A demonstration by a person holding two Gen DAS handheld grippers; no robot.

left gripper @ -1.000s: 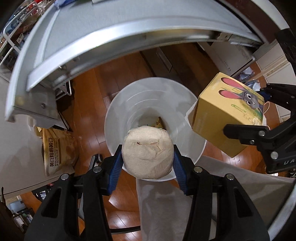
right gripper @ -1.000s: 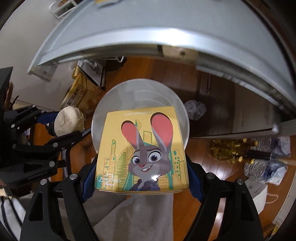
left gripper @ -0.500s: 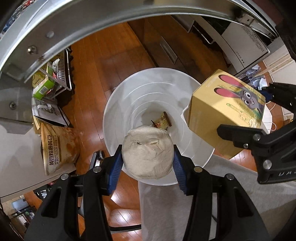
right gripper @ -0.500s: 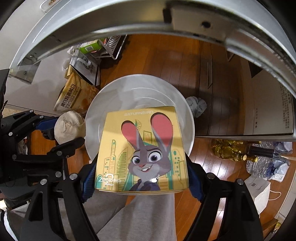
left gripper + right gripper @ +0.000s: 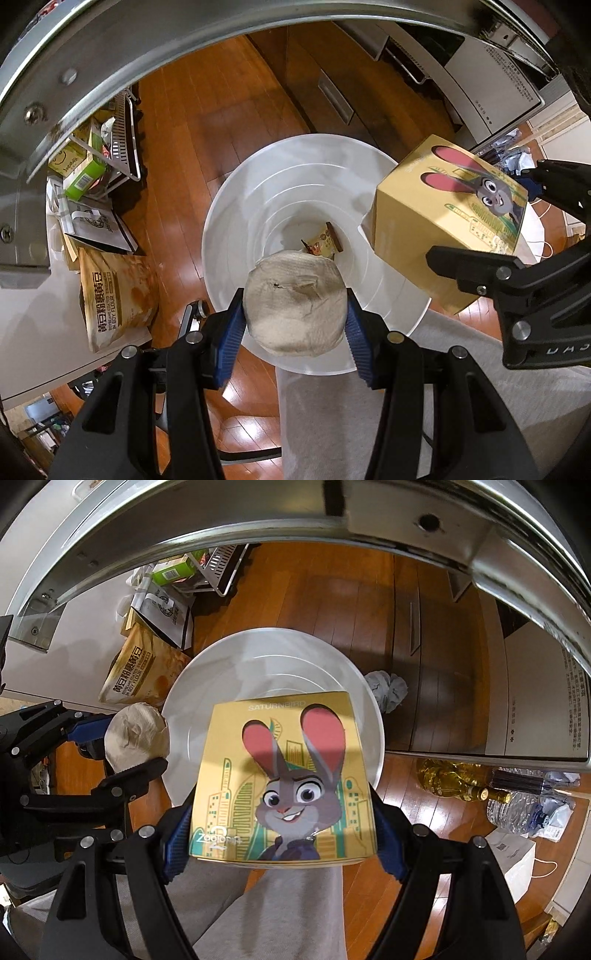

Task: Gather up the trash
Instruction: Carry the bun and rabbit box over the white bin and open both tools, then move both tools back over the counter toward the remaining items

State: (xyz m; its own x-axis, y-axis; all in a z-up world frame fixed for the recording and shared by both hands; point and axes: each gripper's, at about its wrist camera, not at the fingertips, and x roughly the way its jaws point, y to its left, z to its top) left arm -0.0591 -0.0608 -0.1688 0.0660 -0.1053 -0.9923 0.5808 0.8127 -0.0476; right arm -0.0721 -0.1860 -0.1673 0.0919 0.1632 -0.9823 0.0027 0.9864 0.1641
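Overhead, right fingers (image 5: pixel 282 843) clamping "SATURNBIRD" Zootopia box (image 5: pixel 282 779); left fingers (image 5: pixel 295 325) clamping paper wad (image 5: pixel 295 302).

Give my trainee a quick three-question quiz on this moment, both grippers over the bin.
1. What does the left gripper hold?
2. True or false: the white bin has nothing in it.
3. The yellow rabbit box is: A) on the floor, B) clamped in the right gripper above the bin, C) lying inside the bin.

Key
1. A crumpled beige paper wad, pressed between the blue pads.
2. False: a small snack wrapper lies at the bottom.
3. B.
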